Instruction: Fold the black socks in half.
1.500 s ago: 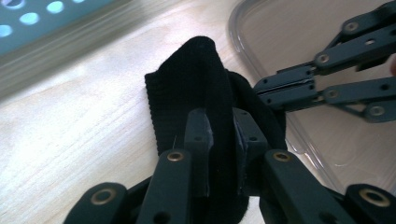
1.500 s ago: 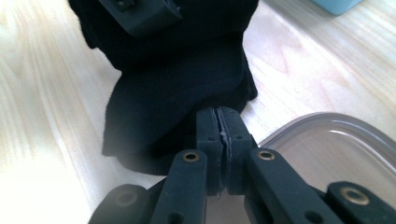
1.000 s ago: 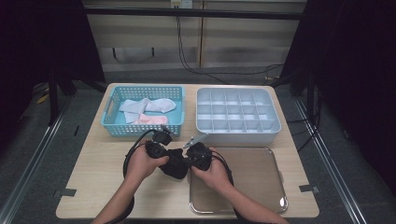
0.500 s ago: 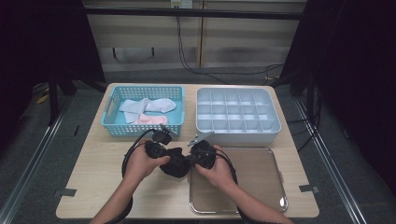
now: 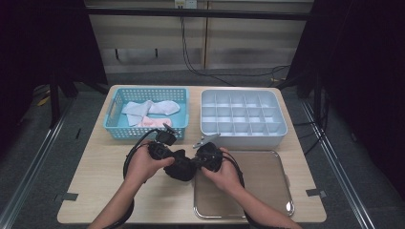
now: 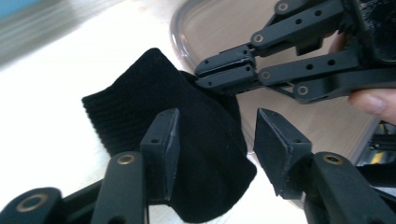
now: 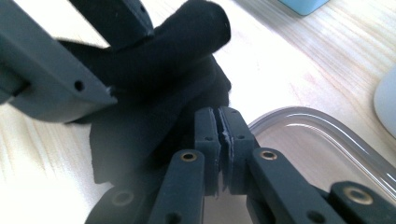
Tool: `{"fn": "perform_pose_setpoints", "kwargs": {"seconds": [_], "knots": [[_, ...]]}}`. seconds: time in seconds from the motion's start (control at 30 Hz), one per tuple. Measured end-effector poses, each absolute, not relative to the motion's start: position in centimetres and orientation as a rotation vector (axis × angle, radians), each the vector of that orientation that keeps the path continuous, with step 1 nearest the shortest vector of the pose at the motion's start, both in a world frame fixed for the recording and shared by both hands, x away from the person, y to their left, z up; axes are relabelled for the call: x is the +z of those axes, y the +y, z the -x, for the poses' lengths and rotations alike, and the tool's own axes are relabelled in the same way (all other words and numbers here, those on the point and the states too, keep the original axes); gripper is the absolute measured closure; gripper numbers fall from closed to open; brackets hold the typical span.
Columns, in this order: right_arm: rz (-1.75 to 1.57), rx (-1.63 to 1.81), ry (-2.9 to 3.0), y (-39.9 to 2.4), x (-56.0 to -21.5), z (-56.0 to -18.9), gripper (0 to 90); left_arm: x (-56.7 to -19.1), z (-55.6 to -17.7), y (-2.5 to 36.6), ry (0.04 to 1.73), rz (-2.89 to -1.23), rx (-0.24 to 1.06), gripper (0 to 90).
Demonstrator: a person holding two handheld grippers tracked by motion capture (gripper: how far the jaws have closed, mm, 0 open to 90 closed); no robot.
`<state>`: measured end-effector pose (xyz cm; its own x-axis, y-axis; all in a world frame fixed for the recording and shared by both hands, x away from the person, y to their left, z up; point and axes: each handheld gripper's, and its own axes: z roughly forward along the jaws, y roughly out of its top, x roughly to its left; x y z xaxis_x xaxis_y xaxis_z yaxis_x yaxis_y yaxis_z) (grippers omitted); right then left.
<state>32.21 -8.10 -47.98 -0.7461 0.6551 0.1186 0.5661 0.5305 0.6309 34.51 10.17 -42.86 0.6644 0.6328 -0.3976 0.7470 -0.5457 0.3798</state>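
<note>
One black sock (image 6: 187,154) lies at the surface's front middle, beside one steel tray (image 5: 267,191). My right tongs (image 6: 229,74) pinch it; my left tongs (image 6: 215,140), just opening, straddle it loosely.

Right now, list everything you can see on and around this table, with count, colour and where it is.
Black sock: one, black, near table edge beside the tray, between the grippers.
Basket: one, light blue, far left of table.
Socks in basket: a few, pale grey, white and pink; exact count unclear.
Compartment box: one, pale grey, far right.
Tray: one, metal, near right.
Table: one, light wood.
Left gripper: black, jaws just opened, sock between them.
Right gripper: black, shut on the black sock's edge.
</note>
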Motion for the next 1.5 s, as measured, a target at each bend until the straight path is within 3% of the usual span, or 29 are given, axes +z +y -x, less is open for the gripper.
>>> {"fn": "perform_pose_setpoints", "kwargs": {"seconds": [0.27, 0.47, 0.83, 1.17, 1.5], "knots": [[-1.035, 1.003, 2.635, -8.3, -48.4, -32.3, 86.4, -43.7, -34.4, 9.2, 1.016, -2.433, -0.26, 59.1], [-1.078, 1.022, 2.62, -8.3, -48.4, -32.2, 86.4, -44.8, -34.5, 8.7, 0.997, -2.457, -0.272, 59.2], [-1.071, 1.022, 2.619, -8.3, -48.4, -32.2, 86.4, -43.0, -34.6, 10.1, 1.018, -2.398, -0.257, 49.6], [-1.07, 1.015, 2.623, -8.2, -48.4, -32.4, 86.4, -41.9, -34.9, 10.9, 1.019, -2.36, -0.256, 47.4], [-1.065, 1.015, 2.625, -8.0, -48.5, -32.4, 86.5, -41.3, -35.5, 13.0, 1.124, -2.355, -0.121, 43.8]]}}
